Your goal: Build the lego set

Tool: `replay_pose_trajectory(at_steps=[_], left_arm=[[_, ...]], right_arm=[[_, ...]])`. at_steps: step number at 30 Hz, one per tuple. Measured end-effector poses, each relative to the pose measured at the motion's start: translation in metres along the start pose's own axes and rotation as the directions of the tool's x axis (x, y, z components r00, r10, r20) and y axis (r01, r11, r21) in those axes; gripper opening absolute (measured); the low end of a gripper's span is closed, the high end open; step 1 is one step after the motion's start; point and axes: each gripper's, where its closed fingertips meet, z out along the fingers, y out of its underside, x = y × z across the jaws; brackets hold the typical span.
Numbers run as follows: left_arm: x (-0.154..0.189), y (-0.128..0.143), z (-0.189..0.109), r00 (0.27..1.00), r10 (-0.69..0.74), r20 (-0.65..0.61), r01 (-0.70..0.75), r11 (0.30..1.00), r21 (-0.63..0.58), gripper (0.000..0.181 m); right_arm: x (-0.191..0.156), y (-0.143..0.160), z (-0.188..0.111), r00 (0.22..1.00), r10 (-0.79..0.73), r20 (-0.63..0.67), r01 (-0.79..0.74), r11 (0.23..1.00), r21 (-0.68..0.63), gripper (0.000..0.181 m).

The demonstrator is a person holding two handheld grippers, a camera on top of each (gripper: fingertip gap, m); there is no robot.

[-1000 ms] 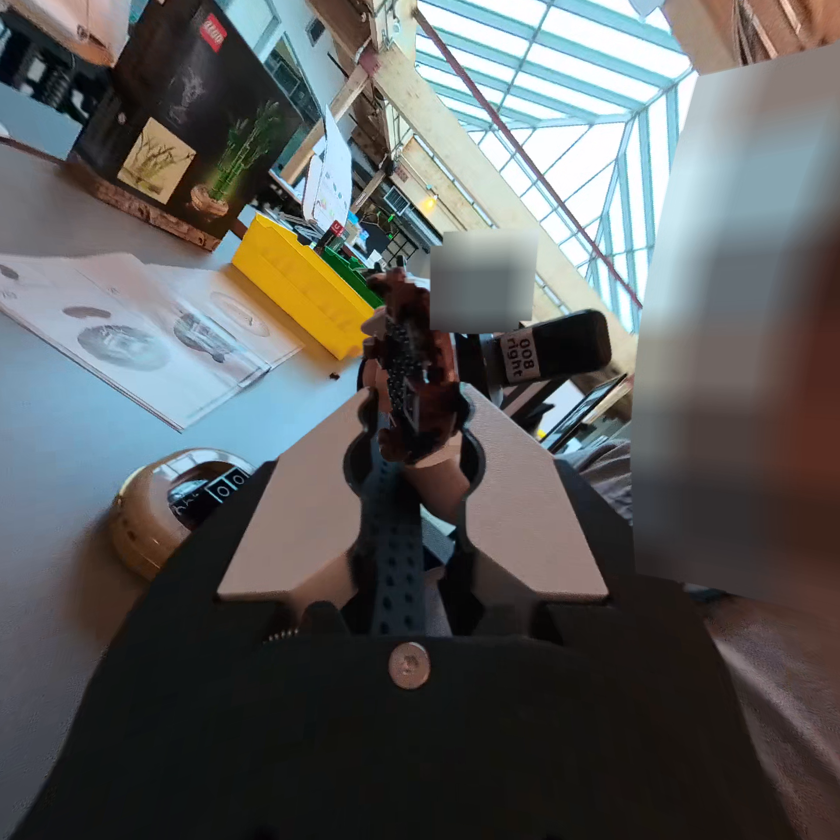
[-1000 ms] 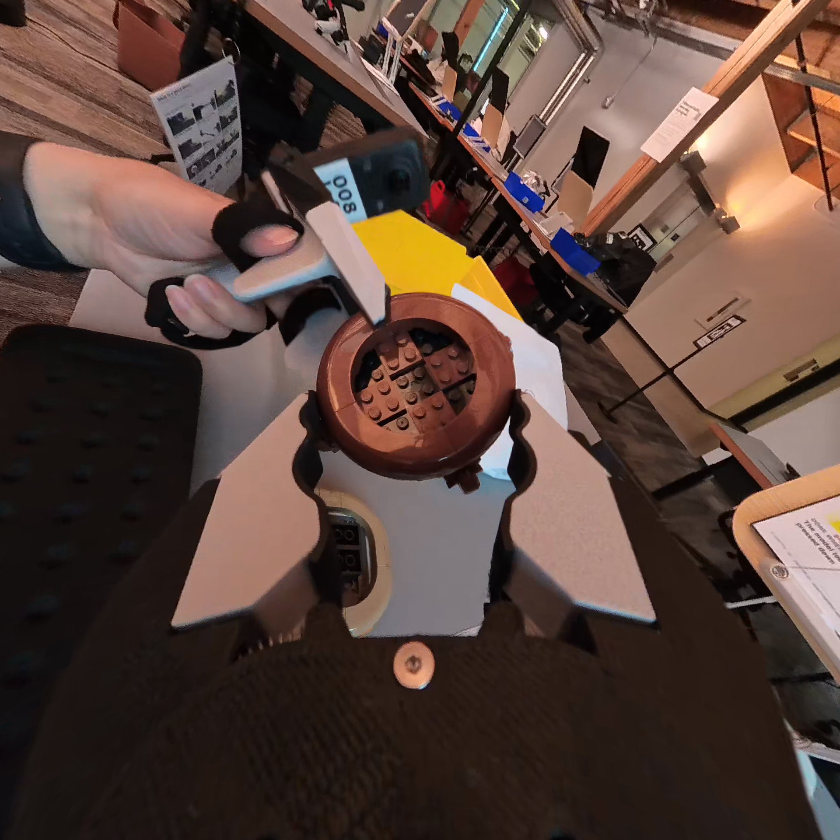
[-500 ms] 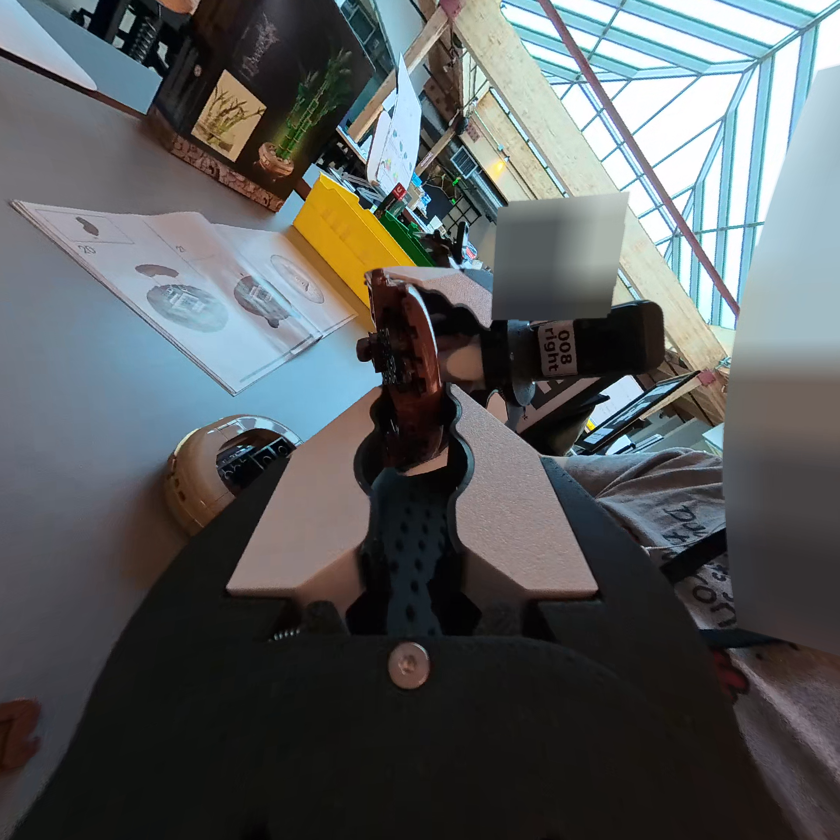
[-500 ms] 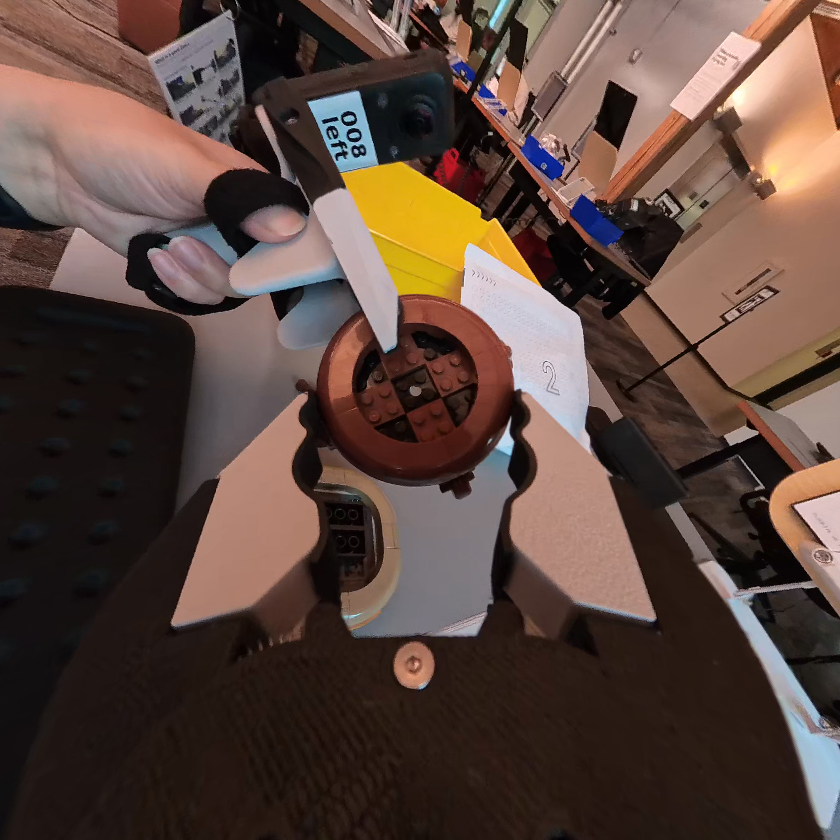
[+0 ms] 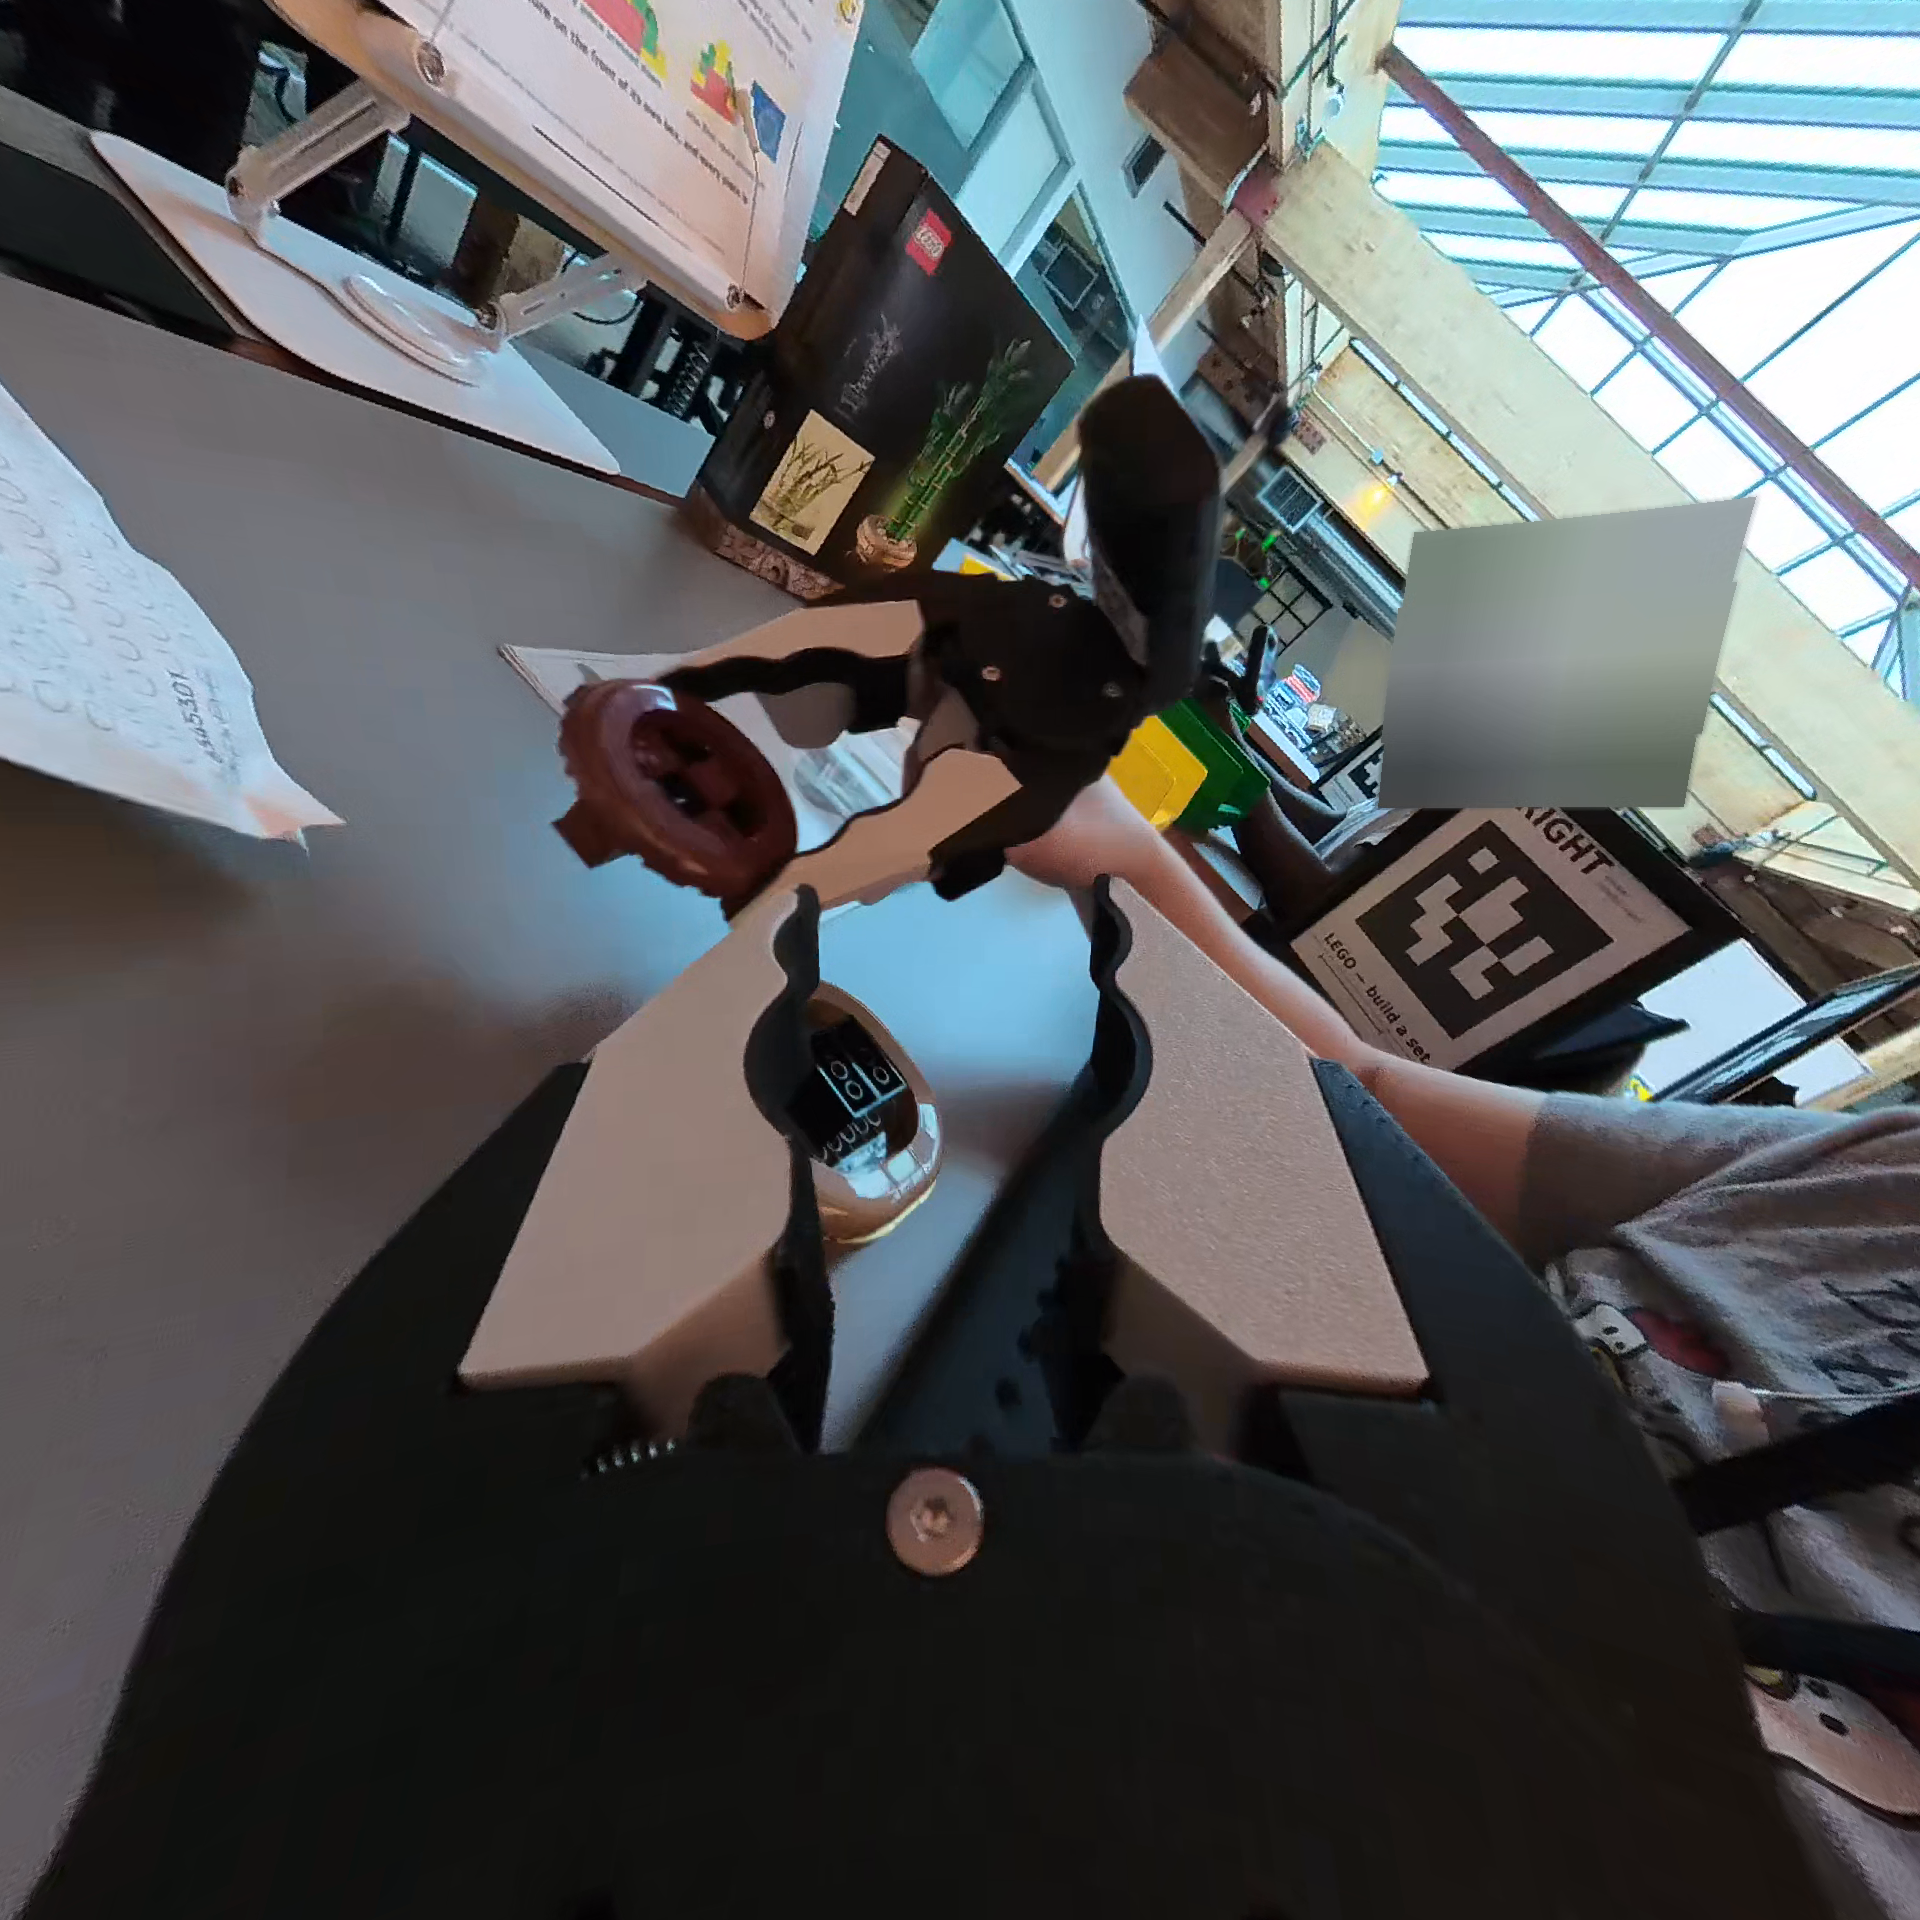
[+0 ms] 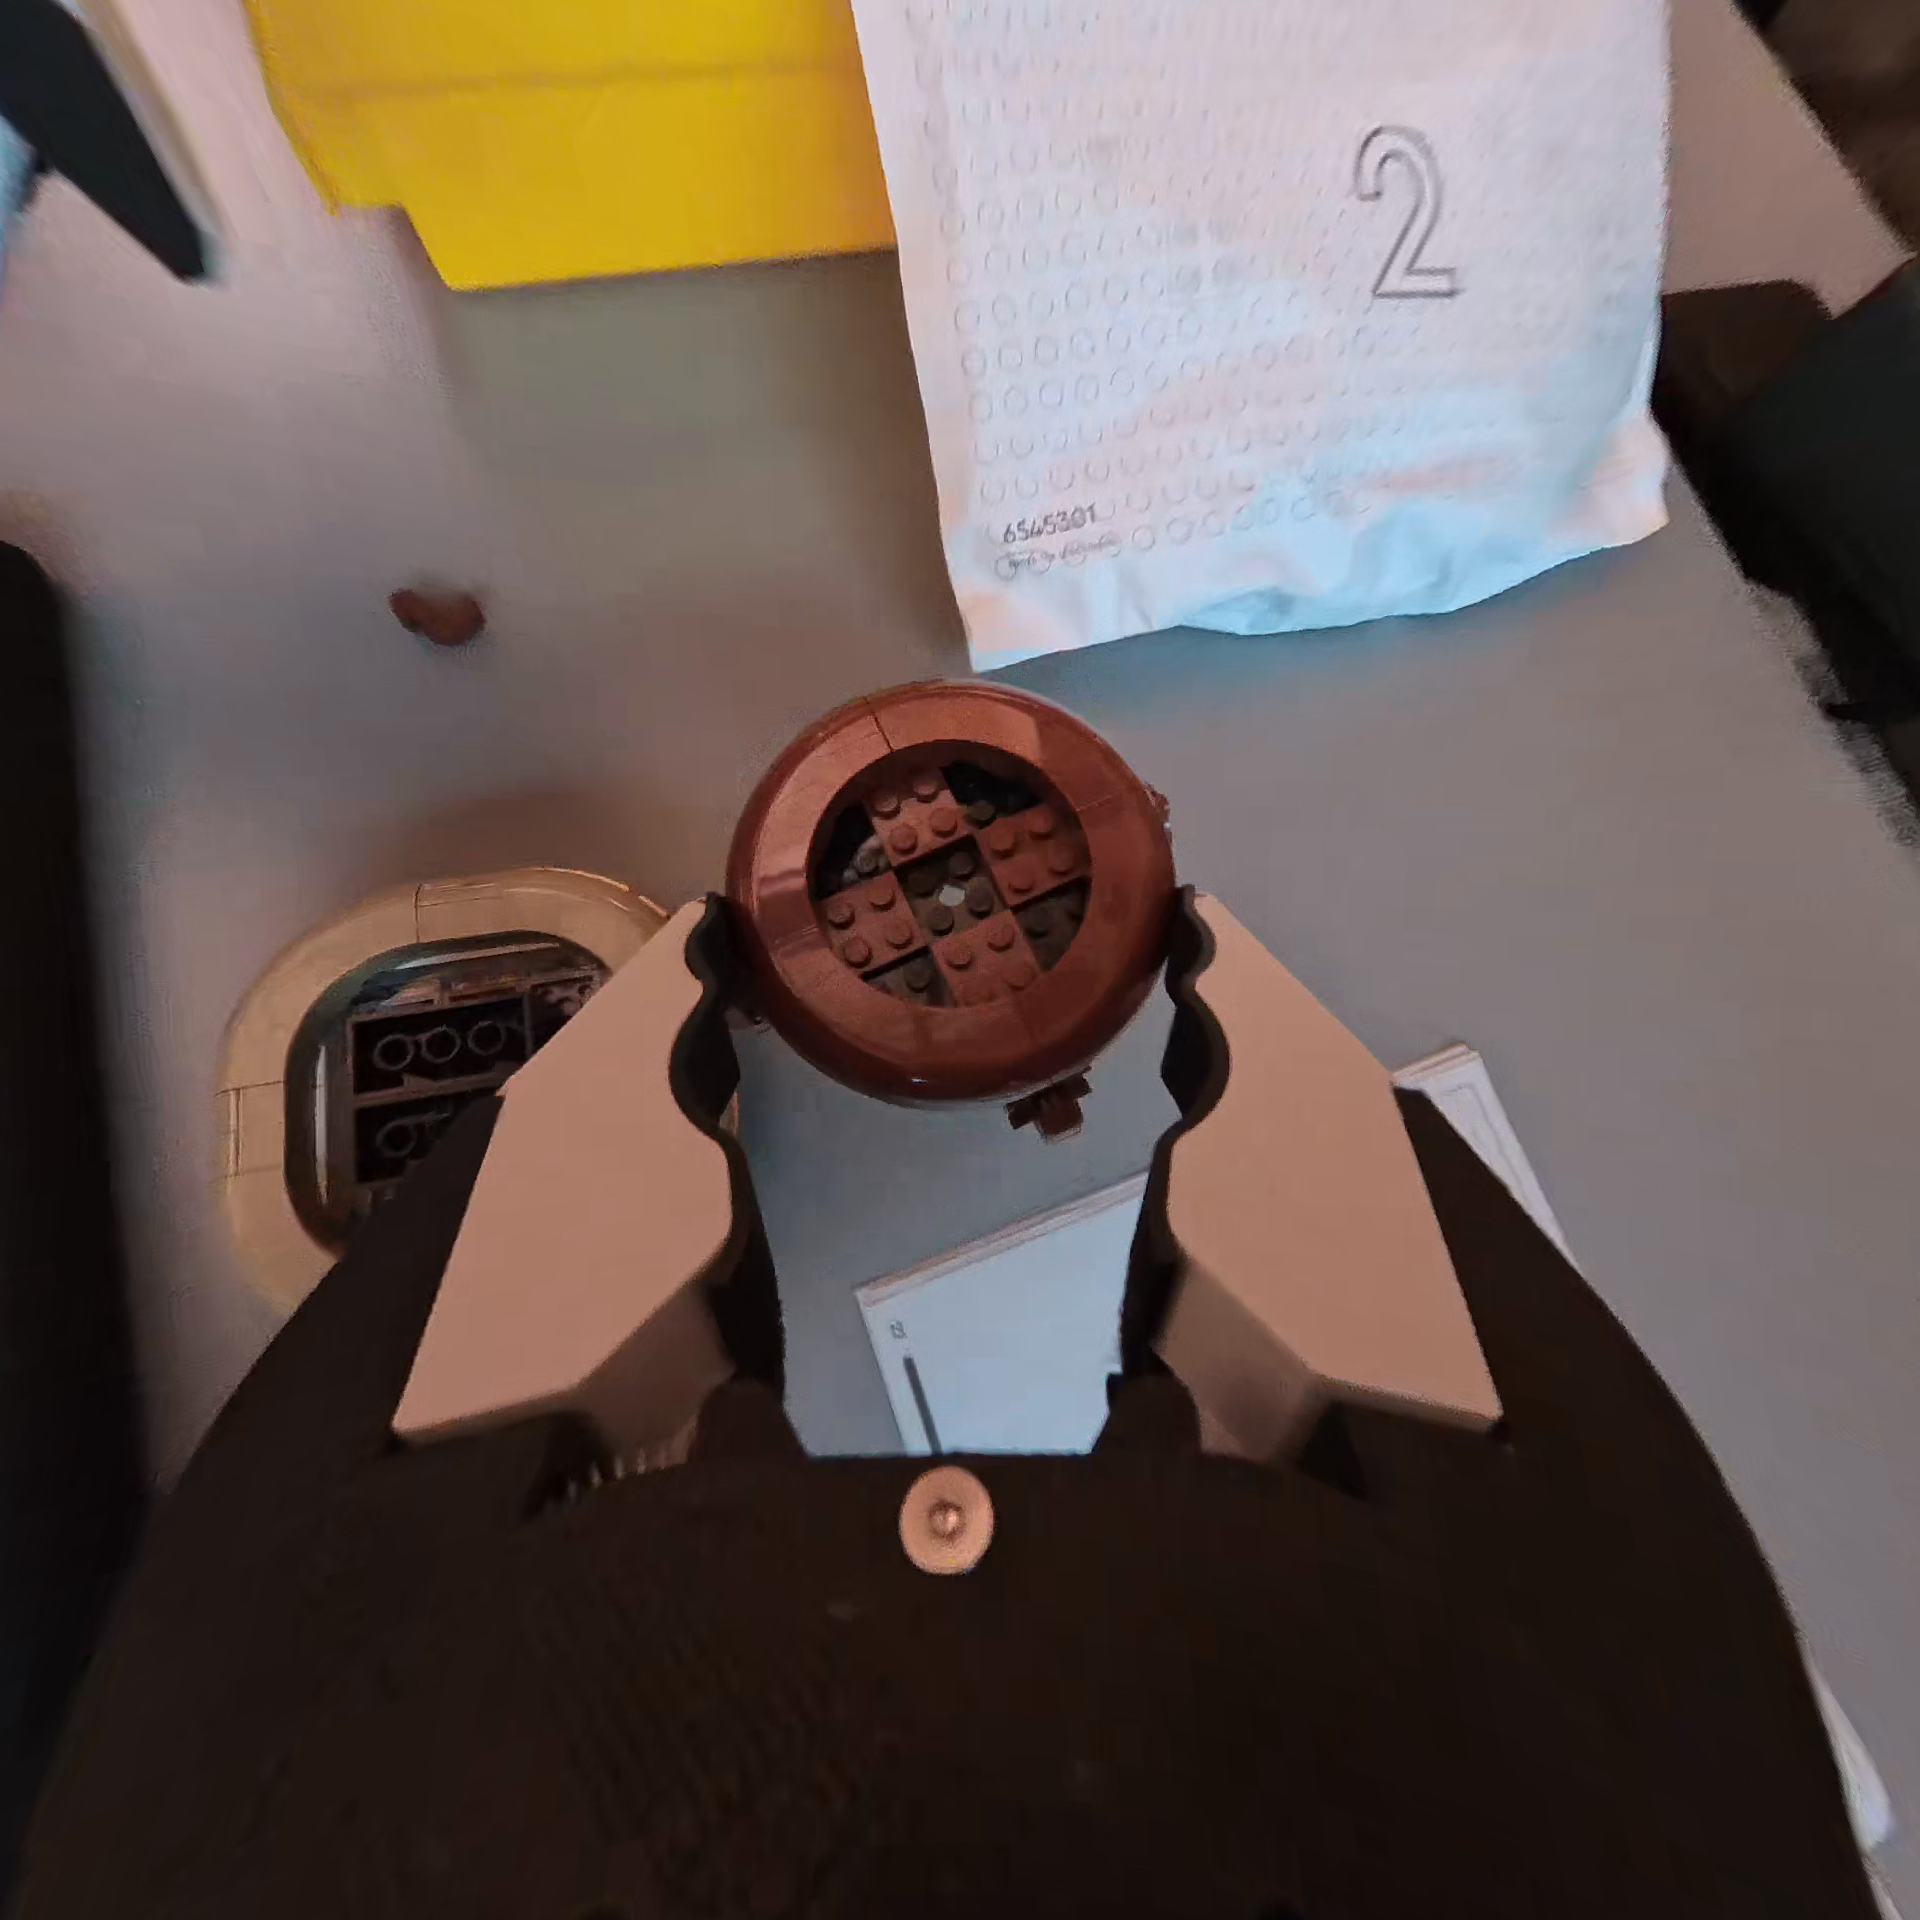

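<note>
My right gripper (image 6: 951,909) is shut on a round brown lego assembly (image 6: 951,904), its ring around a checkered patch of brown and dark studs, held above the grey table (image 6: 1455,883). In the left wrist view the same assembly (image 5: 675,779) shows in the right gripper (image 5: 727,774), ahead and to the left. My left gripper (image 5: 948,904) is open and empty, apart from the assembly. A tan rounded lego piece with black bricks inside (image 6: 416,1049) lies on the table; it also shows between my left fingers (image 5: 868,1122). A small brown piece (image 6: 436,613) lies loose.
A white paper bag (image 6: 1247,312) and a yellow bin (image 6: 582,135) lie ahead in the right wrist view. An instruction booklet (image 6: 997,1340) lies below the assembly. The lego box (image 5: 894,416) stands at the back. A black mat (image 6: 31,935) lies at the left. The small brown piece (image 6: 436,613) is about equally far from each gripper, around 12 cm.
My left gripper has drawn back from the brown assembly and opened. My right gripper has tipped down over the table with the assembly still in it.
</note>
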Motion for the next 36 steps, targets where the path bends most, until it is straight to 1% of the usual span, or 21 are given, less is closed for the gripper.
replay_pose_trajectory(at_steps=[2,5,6,10,14,15,17,20,22,24,26,27,29,31,32,34,36], left_arm=[[0.000,0.004,-0.004,1.000,-0.006,0.004,0.006,1.000,-0.013,0.050],[-0.002,0.008,-0.007,1.000,-0.013,0.006,0.013,1.000,-0.024,0.050],[-0.002,0.009,-0.007,1.000,-0.011,0.003,0.011,1.000,-0.030,0.049],[-0.006,0.019,-0.003,0.999,0.023,0.035,-0.020,0.997,-0.077,0.048],[-0.013,0.035,0.002,0.987,0.139,0.077,-0.124,0.978,-0.167,0.056],[-0.011,0.039,0.004,0.982,0.177,0.062,-0.163,0.969,-0.184,0.061],[-0.008,0.048,0.008,0.963,0.267,0.036,-0.253,0.943,-0.217,0.064],[-0.014,0.059,0.015,0.893,0.448,0.055,-0.415,0.863,-0.288,0.069],[-0.017,0.069,0.020,0.845,0.534,0.039,-0.487,0.797,-0.357,0.069],[-0.015,0.078,0.025,0.812,0.584,-0.007,-0.535,0.739,-0.410,0.069],[-0.017,0.083,0.030,0.788,0.614,-0.048,-0.563,0.687,-0.460,0.063],[-0.018,0.083,0.033,0.772,0.634,-0.057,-0.578,0.660,-0.480,0.062],[-0.019,0.081,0.038,0.735,0.671,-0.098,-0.617,0.601,-0.508,0.058],[-0.023,0.080,0.043,0.701,0.698,-0.142,-0.644,0.535,-0.547,0.056],[-0.023,0.080,0.047,0.690,0.702,-0.176,-0.654,0.500,-0.567,0.055],[-0.020,0.082,0.055,0.666,0.703,-0.250,-0.683,0.439,-0.584,0.053],[-0.019,0.085,0.062,0.640,0.699,-0.320,-0.709,0.376,-0.596,0.048]], right_arm=[[-0.004,0.004,0.010,1.000,0.020,0.015,-0.019,0.999,-0.029,0.083],[0.001,0.013,0.018,0.999,0.035,-0.004,-0.035,0.997,-0.073,0.083],[0.003,0.014,0.020,0.999,0.049,-0.007,-0.050,0.996,-0.070,0.083],[-0.001,0.020,0.027,0.992,0.121,0.047,-0.118,0.991,-0.065,0.083],[-0.002,0.023,0.031,0.988,0.137,0.064,-0.133,0.989,-0.060,0.083],[-0.001,0.024,0.032,0.988,0.138,0.064,-0.134,0.989,-0.059,0.083],[-0.002,0.026,0.033,0.989,0.127,0.073,-0.123,0.991,-0.061,0.083],[-0.002,0.030,0.035,0.988,0.130,0.082,-0.124,0.990,-0.066,0.083],[0.001,0.019,0.027,0.989,0.126,0.073,-0.126,0.992,0.001,0.083],[0.002,0.009,0.010,0.990,0.119,0.082,-0.124,0.990,0.067,0.084],[-0.002,0.008,-0.014,0.988,0.122,0.096,-0.132,0.985,0.106,0.086],[-0.014,0.008,-0.028,0.983,0.106,0.151,-0.127,0.983,0.136,0.085],[-0.050,0.015,-0.049,0.957,0.054,0.284,-0.110,0.977,0.182,0.083],[-0.068,0.025,-0.056,0.959,0.041,0.280,-0.105,0.971,0.217,0.071],[-0.076,0.032,-0.056,0.960,0.040,0.278,-0.101,0.973,0.209,0.068],[-0.086,0.038,-0.055,0.966,0.030,0.257,-0.082,0.978,0.194,0.068],[-0.088,0.036,-0.053,0.974,0.019,0.227,-0.066,0.977,0.202,0.068]])
